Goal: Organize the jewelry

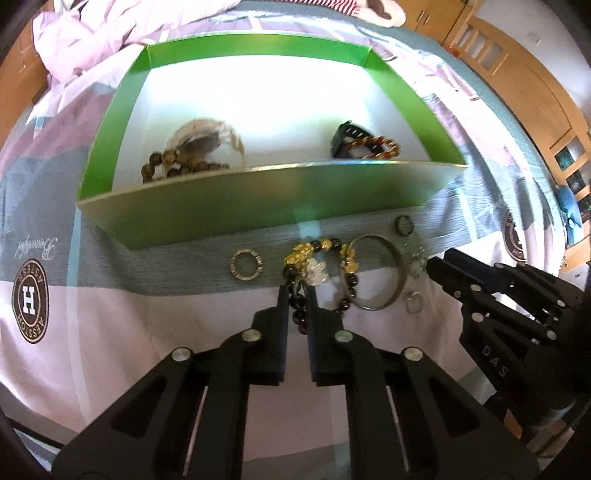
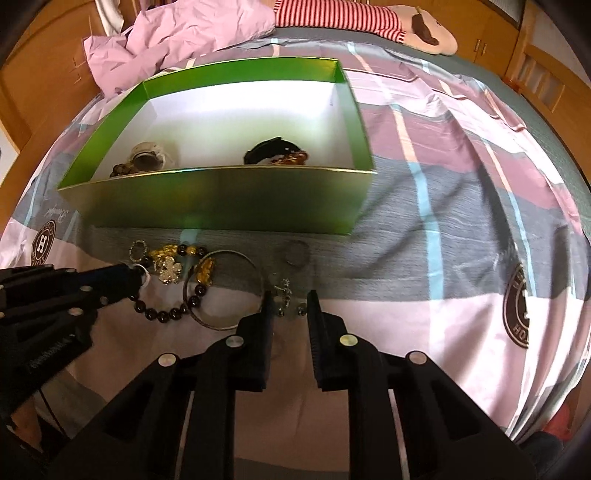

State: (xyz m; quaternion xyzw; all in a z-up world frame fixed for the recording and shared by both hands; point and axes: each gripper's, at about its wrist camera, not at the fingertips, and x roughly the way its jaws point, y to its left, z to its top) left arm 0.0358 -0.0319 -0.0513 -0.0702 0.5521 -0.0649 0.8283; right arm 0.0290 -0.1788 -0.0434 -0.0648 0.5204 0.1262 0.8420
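Note:
A green box [image 1: 236, 214] [image 2: 221, 203] stands on the bed and holds a brown bead string with a pale item [image 1: 192, 155], a black watch [image 1: 349, 142] and an amber bracelet [image 1: 380, 146]. In front of it lie a black and gold bead bracelet [image 1: 321, 258] [image 2: 177, 310], a silver bangle [image 1: 384, 273] [image 2: 225, 288], a flat silver ring [image 1: 245, 265], a dark ring [image 1: 405, 224] [image 2: 296, 254], a flower brooch [image 2: 169, 272] and small silver pieces [image 2: 286, 295]. My left gripper [image 1: 297, 295] [image 2: 138, 275] is shut on the bead bracelet. My right gripper [image 2: 290, 301] [image 1: 430, 264] is open around the small silver pieces.
The bed has a pink, grey and white cover [image 2: 443, 206] with round logos [image 1: 30, 301]. A crumpled pink quilt [image 2: 177, 33] and a plush toy [image 2: 424, 33] lie behind the box. Wooden furniture [image 1: 535, 92] stands at the right.

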